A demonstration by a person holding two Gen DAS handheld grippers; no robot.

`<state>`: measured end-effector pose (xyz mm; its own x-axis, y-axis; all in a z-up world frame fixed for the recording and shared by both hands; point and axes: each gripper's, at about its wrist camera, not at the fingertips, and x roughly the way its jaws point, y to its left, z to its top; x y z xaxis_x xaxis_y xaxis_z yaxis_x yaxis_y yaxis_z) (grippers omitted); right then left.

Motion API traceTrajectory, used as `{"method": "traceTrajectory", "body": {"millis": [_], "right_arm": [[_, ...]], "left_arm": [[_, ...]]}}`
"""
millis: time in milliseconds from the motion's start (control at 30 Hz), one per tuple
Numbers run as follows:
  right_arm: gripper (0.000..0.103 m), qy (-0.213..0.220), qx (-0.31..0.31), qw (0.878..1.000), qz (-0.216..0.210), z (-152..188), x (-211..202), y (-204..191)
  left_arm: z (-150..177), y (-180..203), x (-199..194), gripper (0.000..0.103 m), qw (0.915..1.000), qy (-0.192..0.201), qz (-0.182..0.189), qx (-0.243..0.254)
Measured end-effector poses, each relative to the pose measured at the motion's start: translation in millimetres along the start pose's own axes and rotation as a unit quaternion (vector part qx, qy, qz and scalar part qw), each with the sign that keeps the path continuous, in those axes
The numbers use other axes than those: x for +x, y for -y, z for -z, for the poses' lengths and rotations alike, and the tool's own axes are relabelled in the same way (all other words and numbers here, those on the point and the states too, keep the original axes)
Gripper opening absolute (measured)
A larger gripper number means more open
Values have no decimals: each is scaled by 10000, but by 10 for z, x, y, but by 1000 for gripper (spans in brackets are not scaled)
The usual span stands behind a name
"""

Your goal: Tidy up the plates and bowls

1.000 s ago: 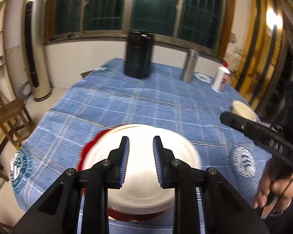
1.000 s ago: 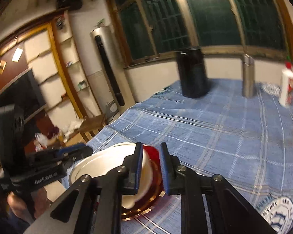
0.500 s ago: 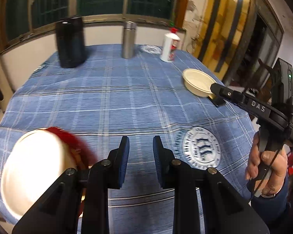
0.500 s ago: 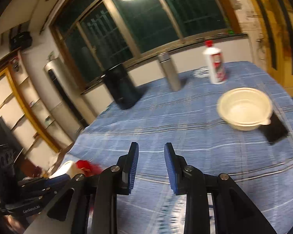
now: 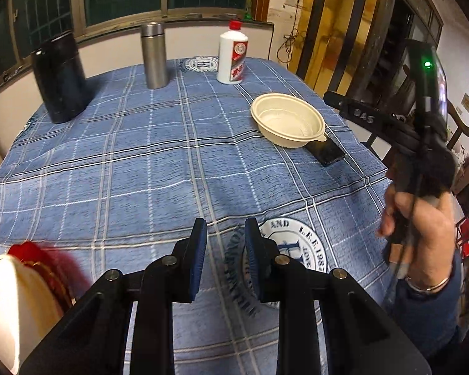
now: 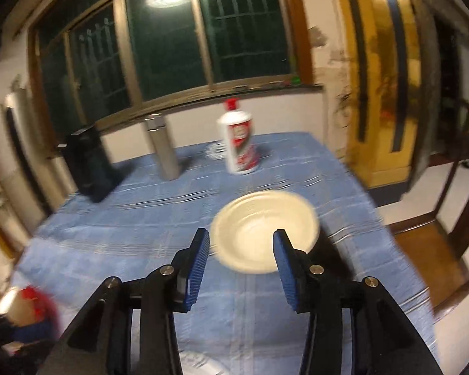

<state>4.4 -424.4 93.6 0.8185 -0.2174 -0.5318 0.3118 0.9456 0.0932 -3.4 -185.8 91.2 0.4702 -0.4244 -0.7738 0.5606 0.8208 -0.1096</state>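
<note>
Grippers above blue plaid tablecloth (image 5: 147, 168), both empty.
Right gripper (image 6: 241, 257), jaws spread wide, faces the round cream plastic bowl (image 6: 265, 229) at the far right beside a black phone (image 5: 325, 151); left gripper (image 5: 225, 257), jaws parted, holds nothing; white bowl on red plate (image 5: 6, 306) sits near left.

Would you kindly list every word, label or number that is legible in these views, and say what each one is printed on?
"DAS": on the arm of the right gripper seen from the left wrist.
"AND", "L.E.E", "198": partial lettering round the crest printed on the tablecloth; the rest is hidden or unclear.
White bottle: red label too small to read.
Right wrist view: too blurred to read.
</note>
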Motion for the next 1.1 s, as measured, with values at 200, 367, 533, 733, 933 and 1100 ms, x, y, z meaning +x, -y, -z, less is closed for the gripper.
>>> {"method": "traceTrajectory", "body": {"millis": [200,367,533,733,933,1100], "right_arm": [[45,-261,357,9989,-132,164,470,425],[45,-409,1560,9826,-920,161,530,986],[47,-484,2218,9677,-1098,232,570,1255],[47,-486,2347,9646,-1098,241,540,1300],[47,-615,2360,9638,-1076,248,626,1291],[47,-703,2317,9640,-1098,251,701,1242]], "left_arm": [[-290,205,400,22,9996,-216,-153,117],[-688,285,771,22,9994,-348,11,-50],[-1103,254,1169,22,9977,-532,246,-352],[-1368,298,1559,22,9937,-831,572,-492],[-1481,297,1901,22,9922,-961,479,-634],[-1519,351,2052,20,9912,-976,652,-614]]}}
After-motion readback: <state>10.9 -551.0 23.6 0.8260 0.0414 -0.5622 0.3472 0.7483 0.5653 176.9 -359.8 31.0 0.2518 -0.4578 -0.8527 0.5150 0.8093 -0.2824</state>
